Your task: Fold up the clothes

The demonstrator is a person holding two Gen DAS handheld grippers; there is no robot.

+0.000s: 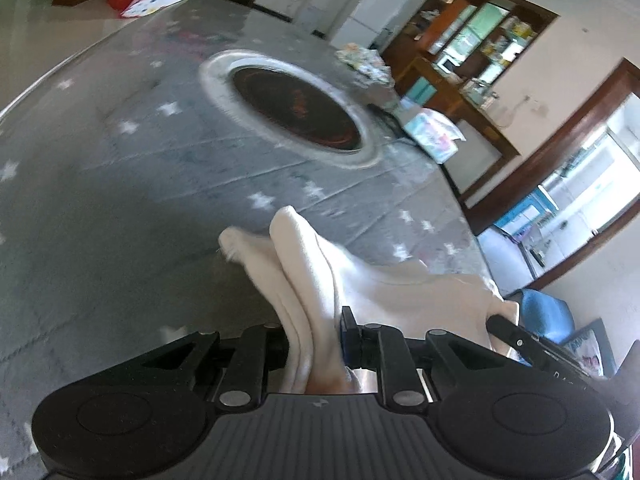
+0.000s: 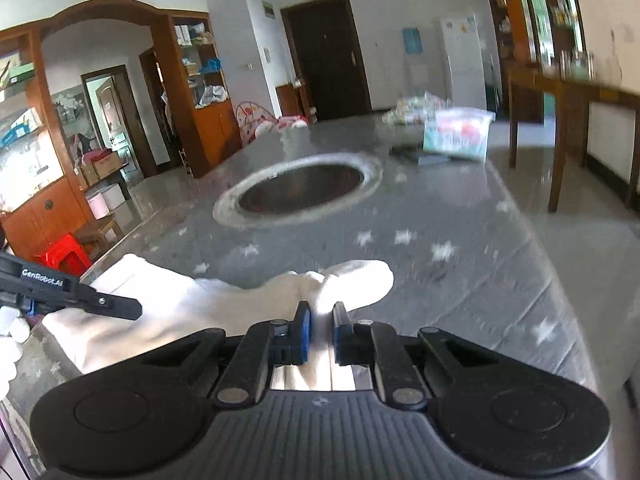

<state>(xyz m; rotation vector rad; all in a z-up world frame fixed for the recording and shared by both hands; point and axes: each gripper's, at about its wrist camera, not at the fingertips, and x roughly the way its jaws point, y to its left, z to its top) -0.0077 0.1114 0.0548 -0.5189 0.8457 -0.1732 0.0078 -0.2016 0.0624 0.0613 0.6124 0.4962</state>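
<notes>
1. Holding the white garment (image 2: 192, 312) by two bunched edges, I have both tools closed on it. The left gripper (image 1: 316, 344) has its jaws pressed onto a thick roll of cloth that stands up between them, and the right gripper (image 2: 320, 330) has its blue pads nearly together with a fold pinched in the gap.

2. The garment hangs between the two tools over the near edge of the grey star-patterned tabletop (image 2: 460, 280), short of the round dark recess (image 2: 300, 192) in the middle. I cannot tell whether its lower part touches the surface.

3. It looks soft, thick and fleecy. The cloth bulges out past each pinch and sags in a loose span from one tool to the other, so I judge it light, limp and without any stiffness to hold a crease.

4. The pile should grip well against the pads, so slipping seems unlikely. The bigger risk is catching several layers at once and folding it crookedly.

5. I would take it at hems or corners, one layer at each tool, and stretch it flat before laying it down.

6. The wrapped packs (image 2: 456, 136) near the far right corner sit well apart from the work.
</notes>
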